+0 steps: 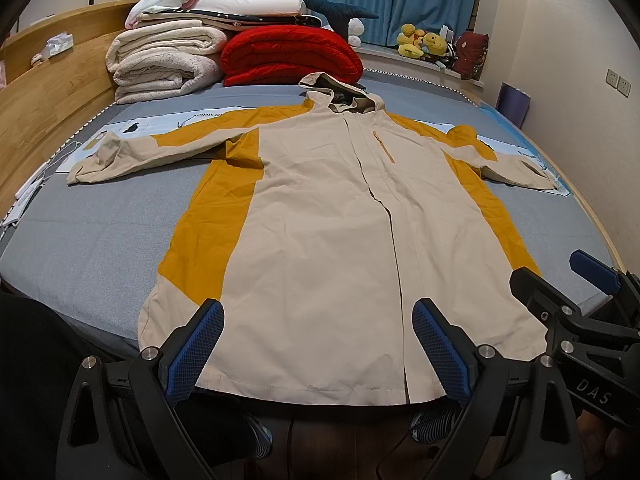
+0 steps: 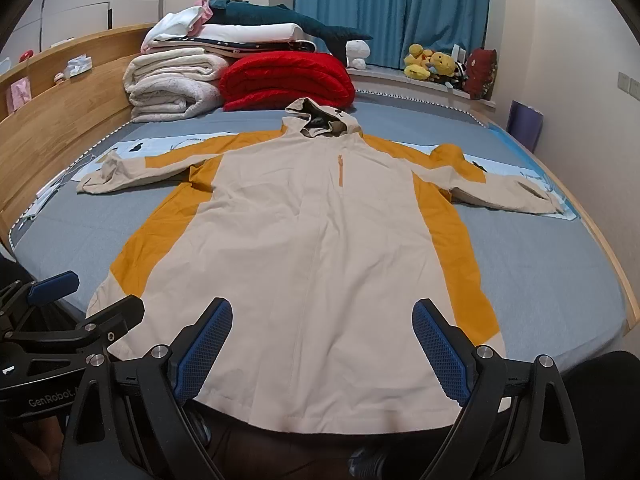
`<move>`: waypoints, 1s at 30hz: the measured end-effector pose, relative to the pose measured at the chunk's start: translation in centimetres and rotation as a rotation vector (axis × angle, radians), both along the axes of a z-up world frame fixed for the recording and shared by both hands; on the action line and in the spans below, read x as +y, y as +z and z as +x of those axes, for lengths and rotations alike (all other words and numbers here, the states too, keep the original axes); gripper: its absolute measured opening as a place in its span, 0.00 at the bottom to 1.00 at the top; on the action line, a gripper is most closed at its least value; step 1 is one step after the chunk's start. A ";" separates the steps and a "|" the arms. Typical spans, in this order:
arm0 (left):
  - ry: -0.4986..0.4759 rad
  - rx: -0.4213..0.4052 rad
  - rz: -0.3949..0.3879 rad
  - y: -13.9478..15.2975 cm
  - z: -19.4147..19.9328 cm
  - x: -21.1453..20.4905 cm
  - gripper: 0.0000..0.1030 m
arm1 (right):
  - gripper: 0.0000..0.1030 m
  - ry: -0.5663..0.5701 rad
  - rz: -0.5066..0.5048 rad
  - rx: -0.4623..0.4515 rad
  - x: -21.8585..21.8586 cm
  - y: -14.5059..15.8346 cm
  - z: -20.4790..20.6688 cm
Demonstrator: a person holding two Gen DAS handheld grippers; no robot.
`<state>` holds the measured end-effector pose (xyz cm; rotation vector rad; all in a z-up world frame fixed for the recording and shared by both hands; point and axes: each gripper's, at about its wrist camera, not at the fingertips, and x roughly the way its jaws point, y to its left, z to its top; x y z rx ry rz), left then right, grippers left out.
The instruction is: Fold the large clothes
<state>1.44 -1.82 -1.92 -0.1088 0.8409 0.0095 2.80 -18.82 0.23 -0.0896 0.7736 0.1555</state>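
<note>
A beige and mustard-yellow hooded jacket (image 1: 320,208) lies flat, front up, on the grey-blue bed, sleeves spread to both sides, hood toward the far end. It also shows in the right wrist view (image 2: 312,240). My left gripper (image 1: 318,344) is open and empty, held above the jacket's hem near the bed's front edge. My right gripper (image 2: 322,344) is open and empty above the hem too. The right gripper shows at the right of the left wrist view (image 1: 560,280), and the left gripper at the left of the right wrist view (image 2: 92,300).
Folded white blankets (image 1: 160,60) and a red quilt (image 1: 292,56) are stacked at the far end of the bed (image 1: 80,248). A wooden headboard (image 1: 44,100) runs along the left. Plush toys (image 1: 424,42) sit on the window sill below blue curtains.
</note>
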 end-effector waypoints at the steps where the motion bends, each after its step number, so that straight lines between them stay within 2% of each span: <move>1: 0.000 0.000 0.000 0.0 0.0 0.0 0.90 | 0.89 0.001 -0.001 0.000 0.1 0.0 0.1; 30: -0.016 -0.020 -0.001 0.1 -0.3 0.0 0.90 | 0.89 -0.013 0.005 -0.021 -0.1 0.4 0.1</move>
